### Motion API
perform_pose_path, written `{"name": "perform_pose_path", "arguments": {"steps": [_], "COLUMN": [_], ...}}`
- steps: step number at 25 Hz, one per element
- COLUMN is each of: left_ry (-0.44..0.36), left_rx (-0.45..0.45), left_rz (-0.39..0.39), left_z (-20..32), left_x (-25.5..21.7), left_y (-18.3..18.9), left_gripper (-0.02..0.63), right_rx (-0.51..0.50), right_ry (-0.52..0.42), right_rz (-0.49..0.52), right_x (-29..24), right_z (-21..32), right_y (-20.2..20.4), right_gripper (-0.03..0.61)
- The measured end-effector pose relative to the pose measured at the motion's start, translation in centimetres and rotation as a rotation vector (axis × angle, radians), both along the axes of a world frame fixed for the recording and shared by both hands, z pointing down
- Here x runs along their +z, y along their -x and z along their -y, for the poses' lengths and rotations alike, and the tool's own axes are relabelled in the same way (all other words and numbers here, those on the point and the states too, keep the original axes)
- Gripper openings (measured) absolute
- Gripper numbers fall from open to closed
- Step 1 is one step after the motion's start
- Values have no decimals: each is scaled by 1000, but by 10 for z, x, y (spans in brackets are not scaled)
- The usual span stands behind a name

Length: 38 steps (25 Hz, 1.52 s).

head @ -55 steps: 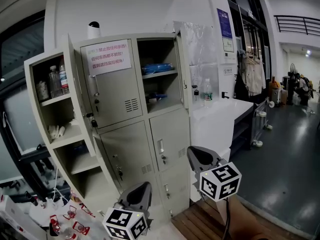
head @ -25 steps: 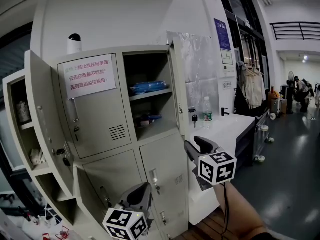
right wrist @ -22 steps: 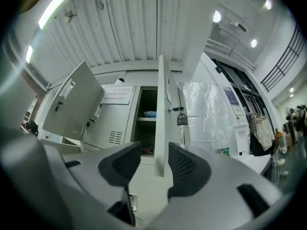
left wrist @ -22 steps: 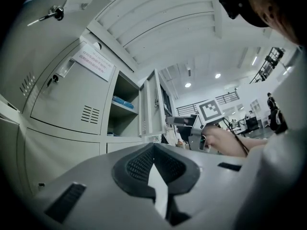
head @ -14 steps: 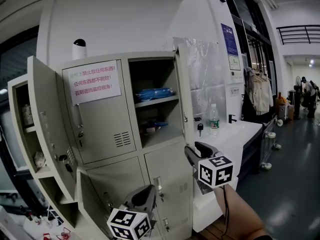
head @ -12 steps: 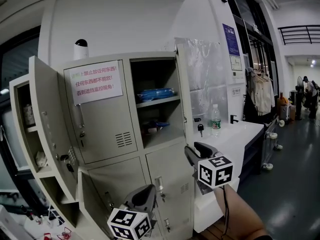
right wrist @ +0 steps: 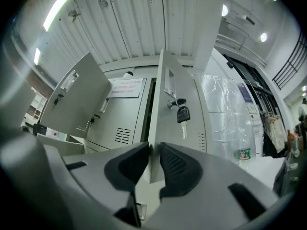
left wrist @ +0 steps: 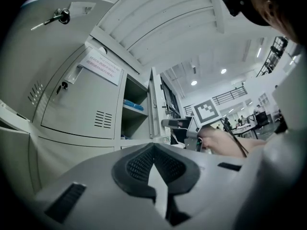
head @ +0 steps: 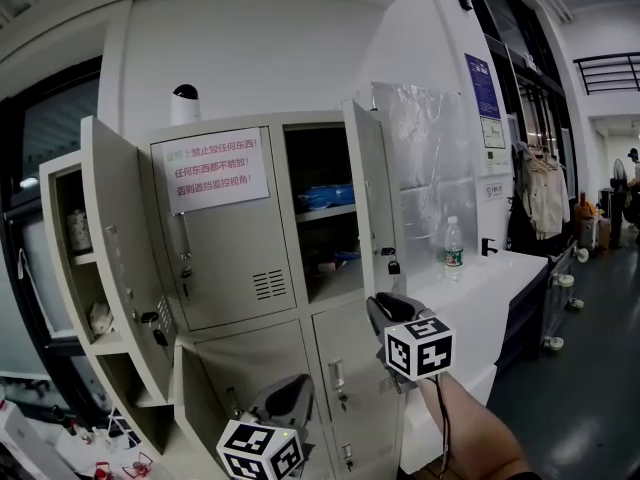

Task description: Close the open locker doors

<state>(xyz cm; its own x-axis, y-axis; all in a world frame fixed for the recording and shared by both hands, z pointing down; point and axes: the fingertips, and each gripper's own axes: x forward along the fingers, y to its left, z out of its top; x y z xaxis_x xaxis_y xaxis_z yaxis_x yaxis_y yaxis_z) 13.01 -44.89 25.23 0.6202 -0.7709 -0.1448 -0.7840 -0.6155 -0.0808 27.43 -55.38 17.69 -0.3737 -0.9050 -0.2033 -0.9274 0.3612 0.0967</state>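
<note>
Grey-beige steel lockers (head: 250,268) fill my head view, with three doors standing open: the tall left door (head: 125,258), a lower door (head: 188,398) beneath it, and the upper right door (head: 368,188), which is swung out towards me and seen nearly edge-on. From the head view I see my right hand-held gripper (head: 385,306) just under that door's bottom corner, but not its jaws. Its own view settles them: the right hand-held gripper (right wrist: 154,150) has just been closing and its pads are now a narrow slit apart. The upper right door (right wrist: 177,128) has its edge lined up in the gap, and I cannot tell that either pad touches it. Only this view shows the key (right wrist: 183,114) hanging from the door's lock clearly. The left hand-held gripper (head: 298,386) sits low before the bottom lockers. In its own view the left hand-held gripper (left wrist: 153,147) has its tips pressed together on nothing, and it sees the blue bundle (left wrist: 132,104) on the shelf inside. A bottle (head: 453,249) stands on the white surface (head: 500,273) to the right.
</note>
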Motion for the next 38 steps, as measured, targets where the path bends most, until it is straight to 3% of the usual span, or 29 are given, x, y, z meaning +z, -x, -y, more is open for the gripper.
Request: {"name": "perform_pose_path", "arguments": {"steps": [23,38], "left_ry": [29,49], "left_rx": [-161,-230], "left_rz": [3,-10], "left_z": [26,49], "left_x": [16,29], "left_y": [45,64], "left_gripper": [3,3], "right_rx": [-102,-147], "right_ry": [-15,18], "right_rz": [-31,2], "right_x": [0,10], "right_z": [70,131], "right_y": [80,104], "right_gripper": [51,38]}}
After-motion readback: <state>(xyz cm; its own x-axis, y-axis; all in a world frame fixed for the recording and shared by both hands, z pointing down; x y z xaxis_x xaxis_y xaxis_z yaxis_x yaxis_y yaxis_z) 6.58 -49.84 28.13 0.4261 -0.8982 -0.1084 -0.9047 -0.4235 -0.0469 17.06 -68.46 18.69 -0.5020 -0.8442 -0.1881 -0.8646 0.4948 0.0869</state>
